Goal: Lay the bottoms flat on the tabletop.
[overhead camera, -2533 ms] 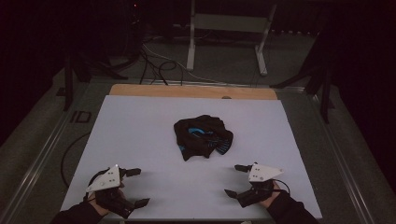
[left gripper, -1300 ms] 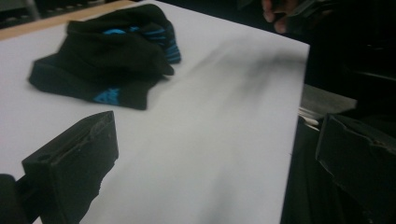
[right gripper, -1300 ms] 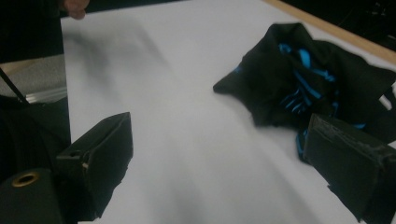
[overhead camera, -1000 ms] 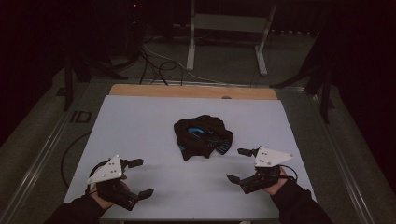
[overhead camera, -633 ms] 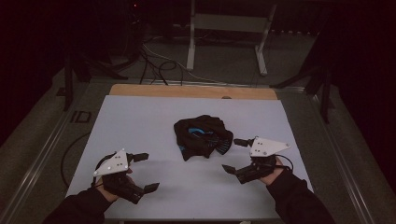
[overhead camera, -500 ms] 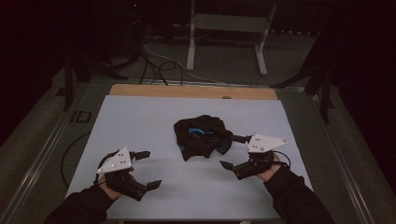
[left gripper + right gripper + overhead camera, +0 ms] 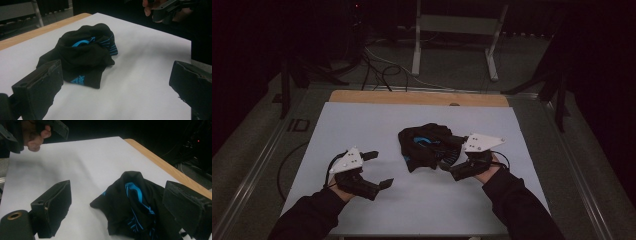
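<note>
A crumpled black garment (image 7: 424,145) with blue print lies in the middle of the white table (image 7: 362,120). My right gripper (image 7: 450,154) is open at the garment's right edge, its jaws spread on either side of the cloth without closing on it. In the right gripper view the garment (image 7: 135,205) lies between and just beyond the two spread jaws. My left gripper (image 7: 381,169) is open, a short way left of the garment and apart from it. From the left gripper view the garment (image 7: 85,52) lies ahead, with the right gripper (image 7: 170,7) beyond it.
A strip of bare wood (image 7: 417,98) runs along the table's far edge. Behind it stand a metal frame (image 7: 452,35) and floor cables (image 7: 377,65) in the dark. Metal rails (image 7: 257,160) flank the table.
Both hands have moved away from the near edge toward the garment. The right gripper has travelled left until its jaws reach the cloth's edge; the left has moved forward and right.
</note>
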